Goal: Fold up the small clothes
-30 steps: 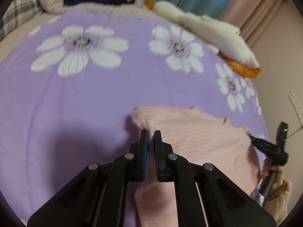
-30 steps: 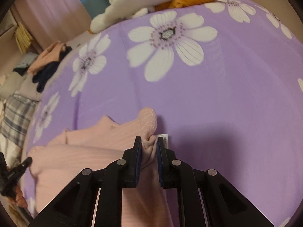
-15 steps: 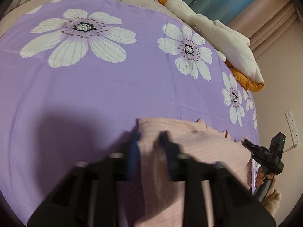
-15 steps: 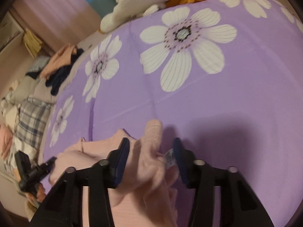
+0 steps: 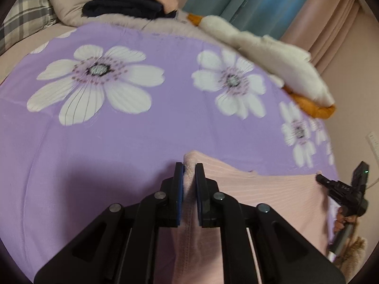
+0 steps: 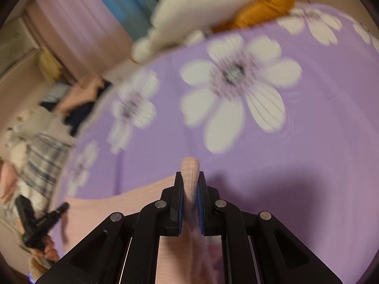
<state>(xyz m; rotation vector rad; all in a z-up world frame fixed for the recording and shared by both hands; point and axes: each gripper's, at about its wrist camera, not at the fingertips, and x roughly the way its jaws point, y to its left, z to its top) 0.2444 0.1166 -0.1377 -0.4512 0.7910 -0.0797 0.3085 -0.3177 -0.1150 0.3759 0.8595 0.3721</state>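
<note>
Pale pink ribbed knit garment (image 5: 260, 189) lies on the purple bedsheet with white flowers (image 5: 118, 137), long axis running side to side between the two grippers. Left gripper (image 5: 189, 174): fingers clamped on a bunched corner of the garment's near-left edge. Right gripper (image 6: 190, 182): fingers clamped on a rolled cuff-like end that pokes up past the tips. Garment's near part hidden under both gripper bodies; neck and hem not distinguishable. Right wrist view motion-blurred. White and orange plush toy (image 5: 272, 54) at the far bed edge, partly cut off.
</note>
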